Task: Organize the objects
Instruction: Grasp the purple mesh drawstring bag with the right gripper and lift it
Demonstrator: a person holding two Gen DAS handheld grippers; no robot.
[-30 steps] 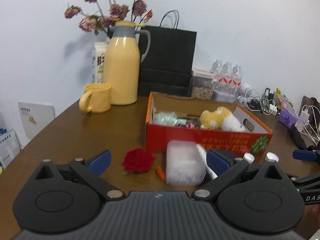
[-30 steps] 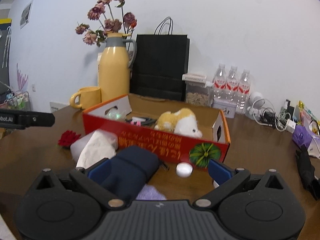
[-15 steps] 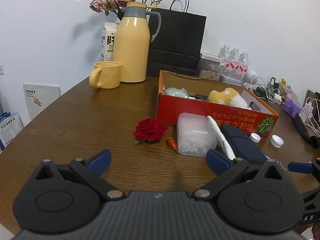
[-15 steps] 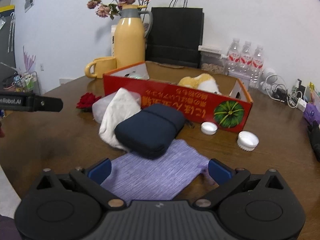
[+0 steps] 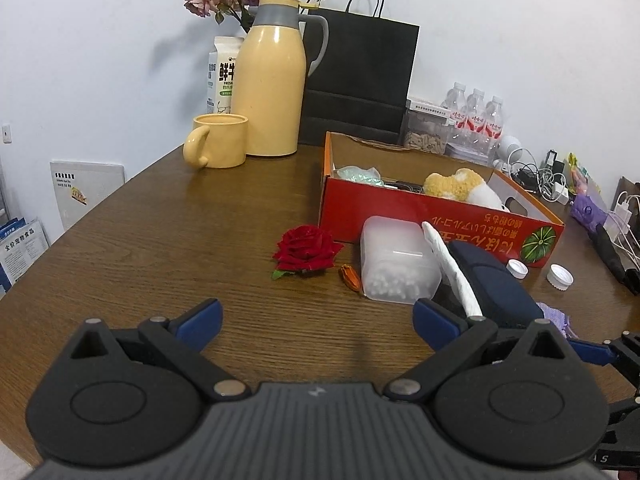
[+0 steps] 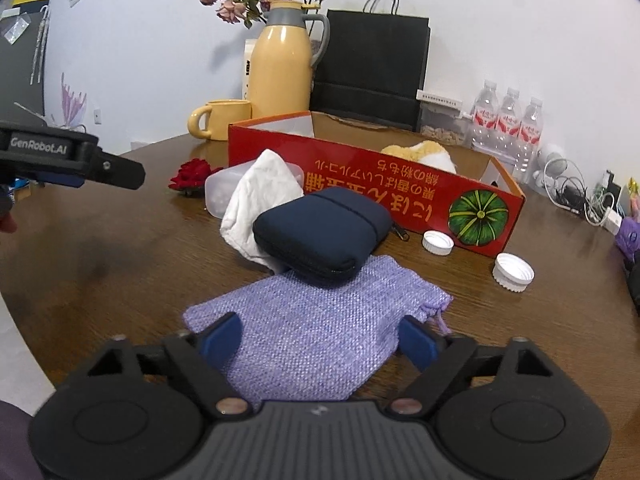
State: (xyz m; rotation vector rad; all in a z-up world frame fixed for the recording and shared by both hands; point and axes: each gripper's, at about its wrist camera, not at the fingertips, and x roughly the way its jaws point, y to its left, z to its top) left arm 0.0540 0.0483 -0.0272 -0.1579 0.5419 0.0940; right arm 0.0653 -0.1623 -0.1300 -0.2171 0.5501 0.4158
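Note:
A lilac woven pouch (image 6: 312, 320) lies flat on the wooden table, and my right gripper (image 6: 319, 340) straddles its near end. The jaws are closing, with a blue pad at each side edge of the pouch; I see no squeeze in the cloth. A navy zip case (image 6: 324, 232) rests on the pouch's far end, against a white cloth (image 6: 260, 200) and a clear plastic tub (image 5: 394, 260). Behind them stands the red cardboard box (image 6: 360, 176) with a plush toy (image 5: 456, 184) inside. My left gripper (image 5: 316, 320) hangs open over bare table, short of a red rose (image 5: 306, 247).
Two white bottle caps (image 6: 438, 242) (image 6: 513, 272) lie in front of the box. A yellow flask (image 5: 272, 92), a mug (image 5: 218, 141), a black paper bag (image 5: 360, 80) and water bottles (image 5: 476, 116) line the back. Cables (image 5: 544, 178) crowd the right edge.
My right gripper has come down over the lilac pouch and its jaws have narrowed around it. The left gripper sank slightly at first, then held still.

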